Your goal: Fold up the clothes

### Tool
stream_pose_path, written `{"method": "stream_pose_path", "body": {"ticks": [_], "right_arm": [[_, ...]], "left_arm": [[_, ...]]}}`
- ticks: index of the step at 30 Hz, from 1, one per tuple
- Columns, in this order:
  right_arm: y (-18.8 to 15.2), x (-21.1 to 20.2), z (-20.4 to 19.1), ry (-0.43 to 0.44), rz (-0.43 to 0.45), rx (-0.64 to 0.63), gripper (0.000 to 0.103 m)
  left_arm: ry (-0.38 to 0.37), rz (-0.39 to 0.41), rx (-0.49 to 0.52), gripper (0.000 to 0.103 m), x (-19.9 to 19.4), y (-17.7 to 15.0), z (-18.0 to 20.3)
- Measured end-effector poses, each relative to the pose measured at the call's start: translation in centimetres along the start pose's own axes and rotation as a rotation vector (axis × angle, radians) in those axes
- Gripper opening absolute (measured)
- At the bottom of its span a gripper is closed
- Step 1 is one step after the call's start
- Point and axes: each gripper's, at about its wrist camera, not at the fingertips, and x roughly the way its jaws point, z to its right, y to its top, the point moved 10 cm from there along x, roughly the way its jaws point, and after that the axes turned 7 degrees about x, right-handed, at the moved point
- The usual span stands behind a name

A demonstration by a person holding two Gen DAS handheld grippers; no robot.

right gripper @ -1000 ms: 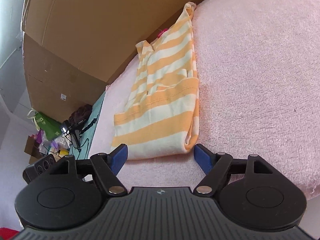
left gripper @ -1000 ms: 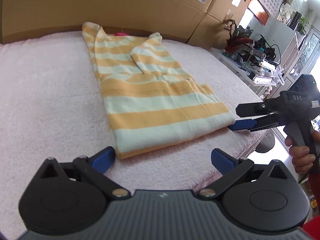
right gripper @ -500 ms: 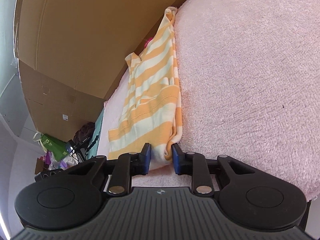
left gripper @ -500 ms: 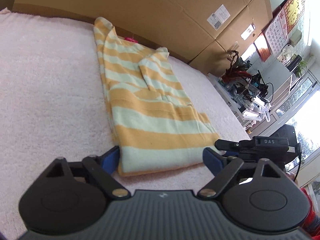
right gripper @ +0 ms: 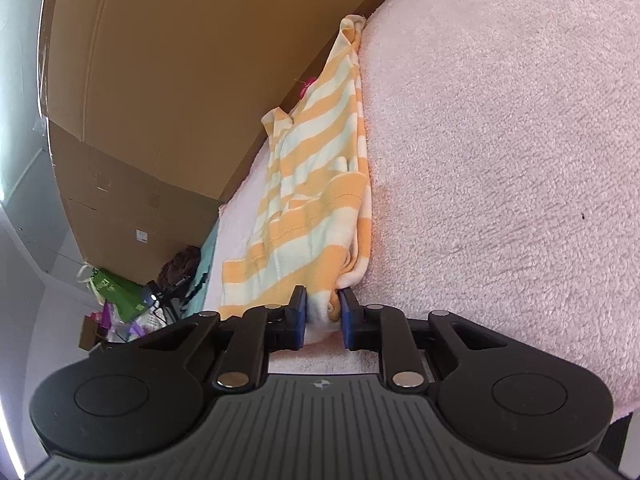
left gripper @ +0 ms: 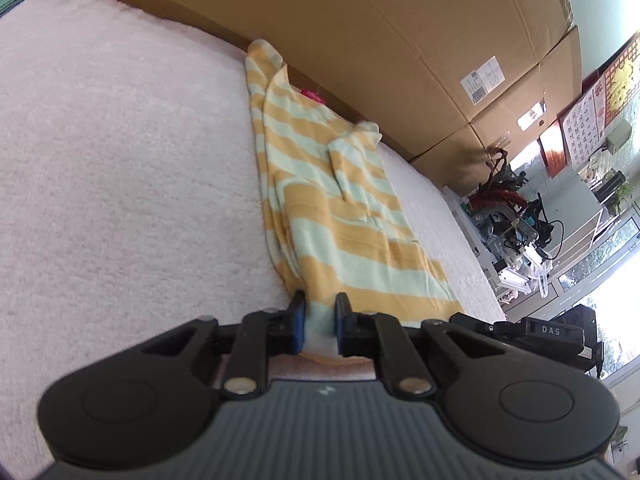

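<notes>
Both tongs have just been closing and now pinch the near hem of the striped garment [left gripper: 320, 208]. Left tongs [left gripper: 319, 322] hold the pale near-left corner of the hem between their blue pads [left gripper: 298, 320], the cloth bunched up between them. Right tongs [right gripper: 323, 316] clamp the near-right corner, where the folded layers curl in a thick roll between the pads. In the left wrist view the right tongs' black body [left gripper: 532, 330] sits low at the right, just past the hem's other end. From the two grips the orange-and-cream garment runs away lengthwise, folded narrow, with a sleeve laid over its middle. It lies flat on the pink fleecy worktop [left gripper: 120, 168], its far end reaching the cardboard boxes [left gripper: 360, 32] that stand along the back edge.
</notes>
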Motion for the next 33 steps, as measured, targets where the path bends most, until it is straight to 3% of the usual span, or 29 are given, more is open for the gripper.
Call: {"method": "stream_pose_path", "body": {"ticks": [6,9,13,17,19,21,23,25,33], "right_arm": [[-1.2,-1.4,-1.0,0.04,-0.002,-0.001,0.018],[-2.1,-2.1,-1.4,0.049,-0.014,-0.006,0.012],[-1.9,-2.1,-0.5,-0.041,0.018,-0.068,0.035],[-1.5,-1.8,-0.3,-0.061,0.018,-0.008,0.047],[-1.1,-1.9,-0.2,-0.086,0.028,0.023,0.047],[-0.7,-1.8,-0.3,-0.11,0.043,0.026,0.047],[-0.2,-1.7,-0.3,-0.133,0.058,0.022,0.051],[0.1,-1.2,-0.5,-0.106,0.046,0.028,0.06],[0.9,0.7,-1.8,-0.035,-0.01,-0.032,0.069]], "left_arm": [[0.013,0.027,0.051,0.002,-2.1,-0.3,1.6],[0.008,0.036,0.065,0.002,-3.4,-0.6,2.2],[0.091,0.02,0.117,0.001,-3.3,-1.3,1.3],[0.109,-0.031,0.14,0.012,-3.2,-2.3,0.5],[0.097,-0.051,0.161,0.035,-3.4,-2.7,1.1],[0.071,-0.069,0.175,0.068,-3.5,-3.1,2.0],[0.061,-0.079,0.178,0.08,-3.4,-3.4,2.5],[0.071,-0.07,0.17,0.082,-2.9,-3.2,2.6],[-0.039,0.0,0.019,0.091,0.0,-0.4,2.1]]}}
